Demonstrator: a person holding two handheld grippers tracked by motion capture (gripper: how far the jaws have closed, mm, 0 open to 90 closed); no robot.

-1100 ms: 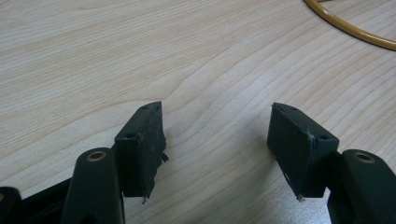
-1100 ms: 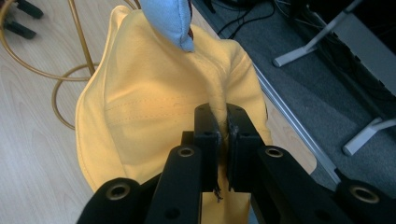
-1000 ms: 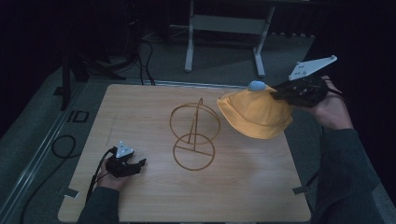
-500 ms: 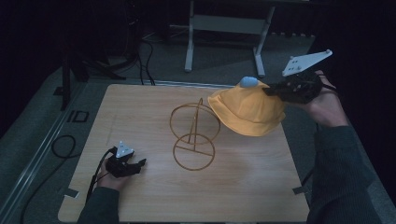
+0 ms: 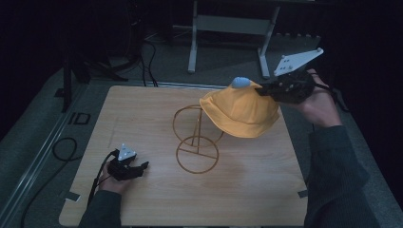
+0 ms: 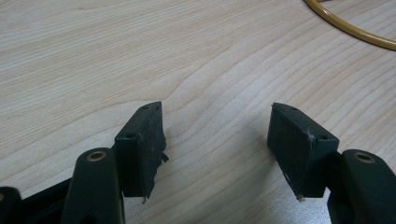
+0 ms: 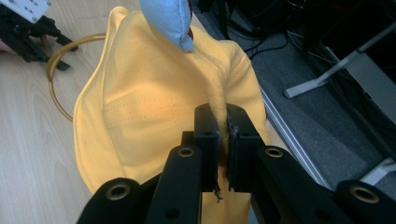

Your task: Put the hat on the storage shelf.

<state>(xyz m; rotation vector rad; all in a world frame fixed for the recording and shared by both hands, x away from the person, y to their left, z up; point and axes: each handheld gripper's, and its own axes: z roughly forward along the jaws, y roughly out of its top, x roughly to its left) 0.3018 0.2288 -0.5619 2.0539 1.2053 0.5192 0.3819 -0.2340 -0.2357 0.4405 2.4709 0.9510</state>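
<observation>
Here the work in hand looks like putting a hat on a wire stand, and I go from left to right in the high view.

On the left, the left gripper (image 5: 140,166) rests low on the wooden table (image 5: 142,109), near the front left corner. In the left gripper view its jaws stand wide apart with only bare wood between them, so it holds nothing. A piece of the stand's base ring (image 6: 348,29) passes the upper right corner of that view, well apart from the jaws.

In the middle stands the golden wire hat stand (image 5: 196,140): a flat ring on the table, a thin post, and an upright ring on top.

On the right, the right gripper (image 5: 264,90) is raised above the far right part of the table. Its jaws are closed on a fold of fabric of the yellow bucket hat (image 5: 240,111), as the right gripper view shows (image 7: 223,126). A small light blue piece (image 5: 240,82) sits on the crown. The hat hangs in the air, its brim overlapping the right side of the upper ring; whether they touch I cannot tell.

The important relation: the stand's top lies to the left of the hat and lower. I judge the right hand must carry the hat left and then down, with the opening facing the ring. The right hand is nearer by far.
</observation>
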